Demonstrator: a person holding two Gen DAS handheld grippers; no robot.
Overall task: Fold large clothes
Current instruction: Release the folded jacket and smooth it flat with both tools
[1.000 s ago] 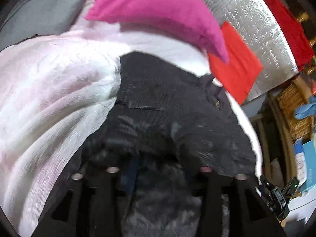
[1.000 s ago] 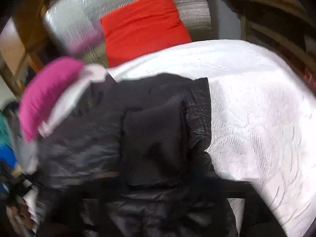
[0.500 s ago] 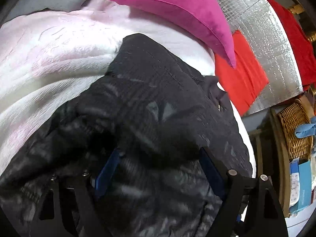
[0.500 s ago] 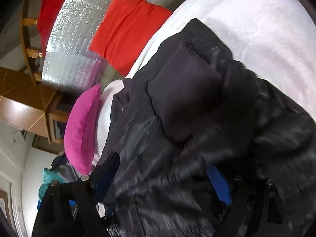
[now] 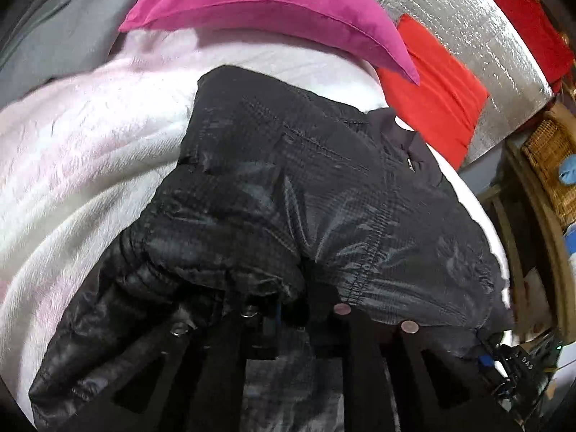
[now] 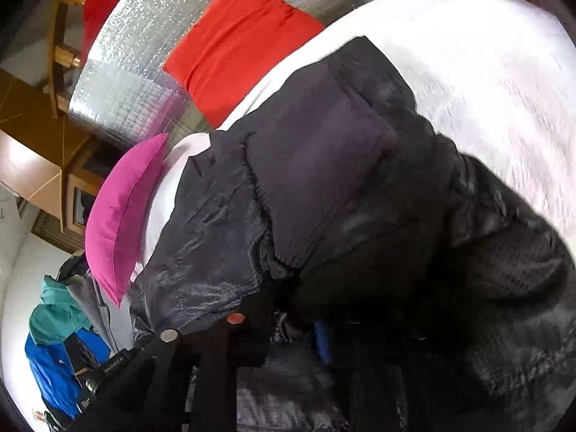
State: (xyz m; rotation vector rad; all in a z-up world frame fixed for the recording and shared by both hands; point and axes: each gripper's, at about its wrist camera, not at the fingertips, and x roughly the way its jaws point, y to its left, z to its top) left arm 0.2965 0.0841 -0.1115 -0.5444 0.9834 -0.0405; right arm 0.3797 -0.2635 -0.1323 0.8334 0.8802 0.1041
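A black puffy jacket (image 5: 324, 194) lies bunched on a bed under a white blanket (image 5: 79, 165), with a pink pillow (image 5: 273, 3) at its 12 o'clock edge in the left view. The left gripper (image 5: 298, 320) is closing its fingers on a gathered fold of the jacket's hem. The right gripper (image 6: 284, 327) is closing too, with jacket fabric bunched between its fingers. Only the left view shows a wicker basket (image 5: 550, 158) at 3 o'clock. Only the right view shows a heap of blue and green clothes (image 6: 61, 338) at 8 o'clock and the jacket's matte dark panel (image 6: 324, 151). Both show a red cushion (image 6: 237, 43) against a silver foil sheet (image 6: 133, 72).
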